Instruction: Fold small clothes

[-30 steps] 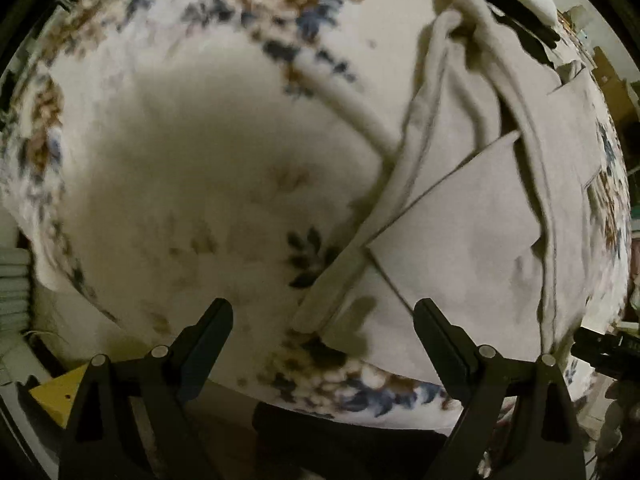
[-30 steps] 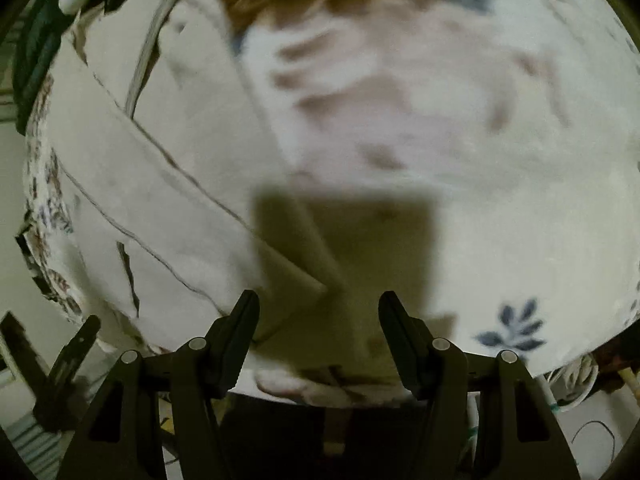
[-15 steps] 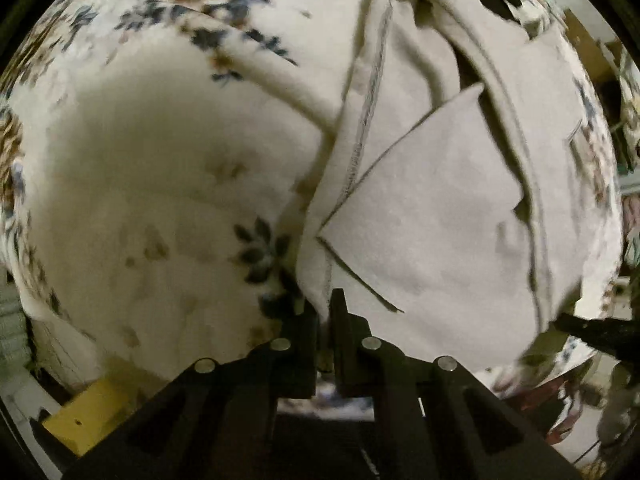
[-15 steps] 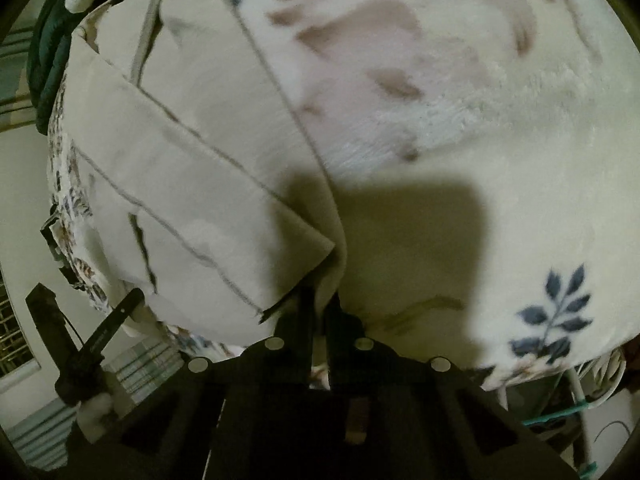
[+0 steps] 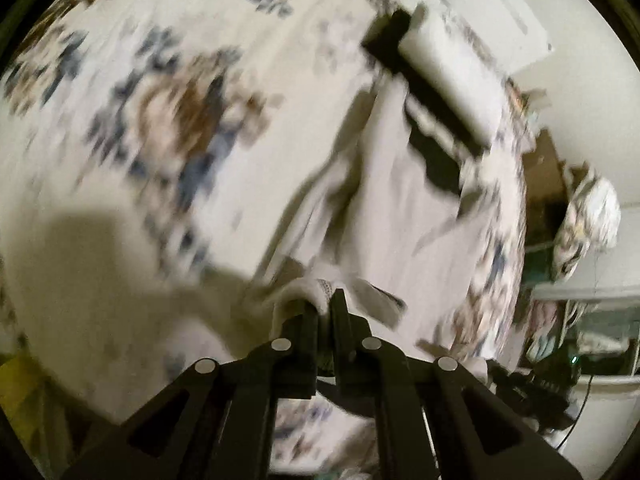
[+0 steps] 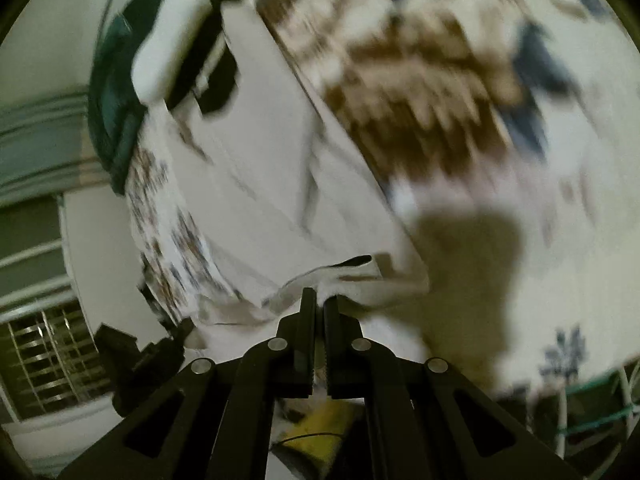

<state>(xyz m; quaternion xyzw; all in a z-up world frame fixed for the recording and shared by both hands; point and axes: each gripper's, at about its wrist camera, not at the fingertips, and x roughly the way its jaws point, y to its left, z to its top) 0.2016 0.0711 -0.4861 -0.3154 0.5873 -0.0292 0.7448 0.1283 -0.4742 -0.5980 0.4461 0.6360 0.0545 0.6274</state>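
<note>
Your left claw (image 5: 325,304) is pinched nearly closed on a bunched edge of the pale beige garment (image 5: 384,216), the cloth gathered into a small ruffle right at the fingertips. Your right claw (image 6: 319,304) is likewise squeezed to a narrow slit, with another edge of the same garment (image 6: 256,184) caught between its fingers and a dark-lined fold curling just past the tips toward 1 o'clock. From each claw the garment runs away over the floral blanket (image 5: 168,120), toward 1 o'clock in the left wrist view and toward 11 o'clock in the right one, creased and partly lifted near the grips; both views are heavily blurred, so its exact folds are hard to read. A dark shadow lies on the blanket at 9 o'clock of your left claw and at 2 o'clock of your right. Farther out, at the garment's far end, a white block-shaped object with black parts (image 5: 444,80) sits on the blanket; what it is cannot be told. Beyond that, a dark green item (image 6: 116,120) lies at the blanket's edge.
</note>
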